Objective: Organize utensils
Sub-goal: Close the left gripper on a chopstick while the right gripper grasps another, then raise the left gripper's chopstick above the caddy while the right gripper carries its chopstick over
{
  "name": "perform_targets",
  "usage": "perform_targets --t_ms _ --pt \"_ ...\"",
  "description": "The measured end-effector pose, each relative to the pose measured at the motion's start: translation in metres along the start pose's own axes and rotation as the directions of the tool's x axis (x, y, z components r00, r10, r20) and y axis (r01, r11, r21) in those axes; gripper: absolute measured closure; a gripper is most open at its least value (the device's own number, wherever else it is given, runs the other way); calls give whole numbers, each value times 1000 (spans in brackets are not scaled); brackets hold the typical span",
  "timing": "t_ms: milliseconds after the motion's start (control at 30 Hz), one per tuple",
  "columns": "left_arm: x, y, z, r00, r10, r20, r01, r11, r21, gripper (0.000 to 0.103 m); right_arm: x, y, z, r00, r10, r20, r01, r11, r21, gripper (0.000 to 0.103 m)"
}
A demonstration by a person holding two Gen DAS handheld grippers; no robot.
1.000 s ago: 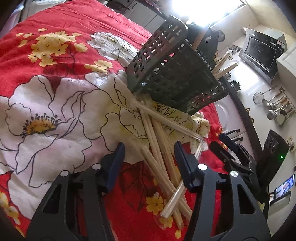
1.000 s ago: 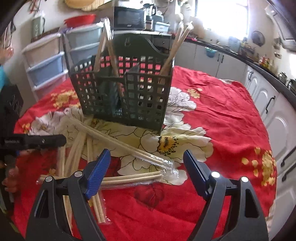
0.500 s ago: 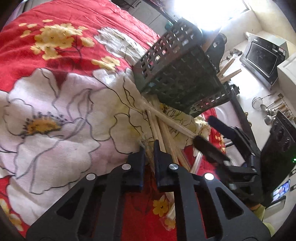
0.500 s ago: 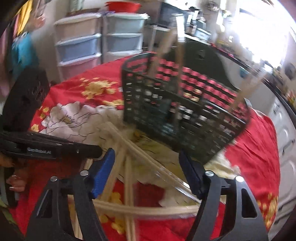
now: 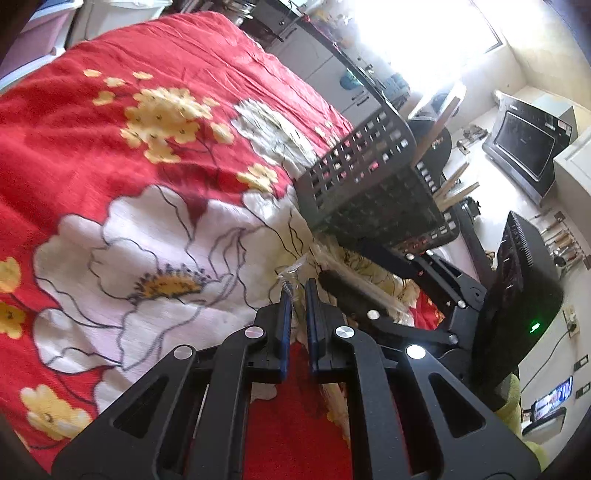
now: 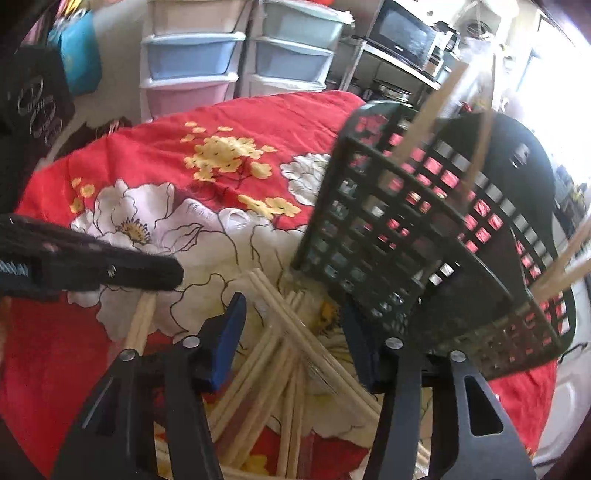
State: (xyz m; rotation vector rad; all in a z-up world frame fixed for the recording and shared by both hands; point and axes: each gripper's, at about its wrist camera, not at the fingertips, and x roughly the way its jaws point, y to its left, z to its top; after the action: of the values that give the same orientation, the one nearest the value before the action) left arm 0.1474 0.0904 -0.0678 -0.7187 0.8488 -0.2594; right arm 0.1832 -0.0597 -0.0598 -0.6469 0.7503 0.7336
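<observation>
A dark grid utensil caddy (image 6: 424, 251) stands on the red flowered tablecloth (image 5: 110, 147) with several chopsticks (image 6: 428, 110) upright in it; it also shows in the left wrist view (image 5: 369, 184). Wrapped chopstick pairs (image 6: 280, 347) lie piled in front of it. My left gripper (image 5: 297, 291) is shut on the clear wrapper end of one chopstick pair (image 5: 290, 275). My right gripper (image 6: 295, 321) is open, low over the pile, straddling a wrapped pair. It shows in the left wrist view (image 5: 354, 291), right of my left gripper.
Plastic drawer units (image 6: 192, 55) and a microwave (image 6: 402, 33) stand behind the table. A counter with cabinets (image 5: 332, 74) runs along the far side. The left gripper (image 6: 92, 266) reaches in from the left in the right wrist view.
My left gripper closed on a wrapped chopstick pair and lifted its end slightly. My right gripper moved forward and down over the pile, closer to the caddy, staying open.
</observation>
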Motion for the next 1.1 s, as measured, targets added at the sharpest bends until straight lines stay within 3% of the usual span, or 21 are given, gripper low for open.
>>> perform_targets --t_ms 167,433,733,1100 --pt "-9 3 2 1000 4 28 -3 1000 -16 99 12 5 5 999 -25 -25 24 999 -38 85" --pt "-25 4 12 997 -5 79 7 1000 -24 100 -17 3 24 995 -5 95 8 999 -31 96" --pt "-53 -21 37 985 -4 173 -3 999 41 101 -83 -18 40 962 15 273 -30 998 50 97" --pt "-73 -61 51 972 -44 231 12 990 138 101 -149 -58 25 889 -15 457 -96 971 218 97"
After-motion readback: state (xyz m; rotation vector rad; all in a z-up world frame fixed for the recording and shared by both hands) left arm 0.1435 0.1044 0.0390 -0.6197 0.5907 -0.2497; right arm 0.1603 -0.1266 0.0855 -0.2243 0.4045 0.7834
